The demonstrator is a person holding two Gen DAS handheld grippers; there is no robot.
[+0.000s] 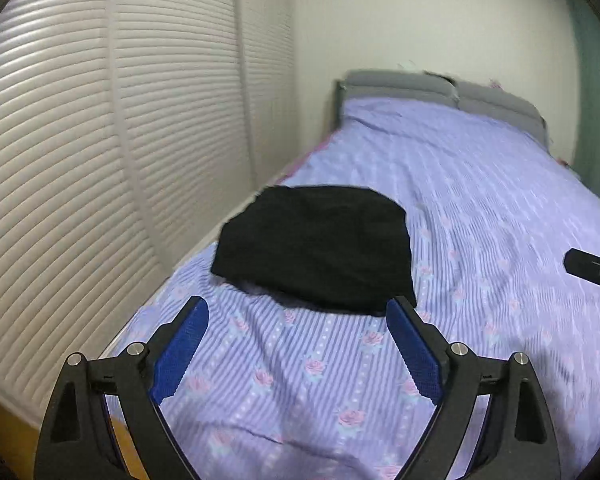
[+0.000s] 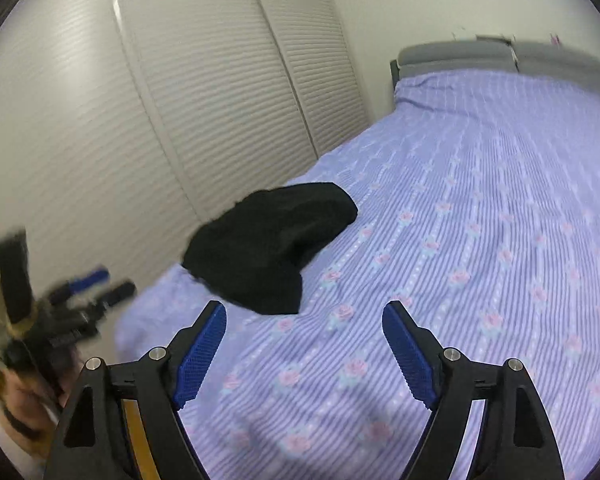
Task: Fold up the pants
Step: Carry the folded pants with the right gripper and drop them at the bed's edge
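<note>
Apparently fold done: black pants (image 1: 316, 248) lie as compact bundle on striped bedsheet (image 1: 480, 200), near bed's left edge, at 12 o'clock ahead of left gripper (image 1: 298, 340). Its jaws apart, nothing between. Right gripper (image 2: 304, 344) likewise spread, empty; pants at 11 o'clock. Judged step: release finished. Next: tidy bundle if loose, regrasp only if needed.
</note>
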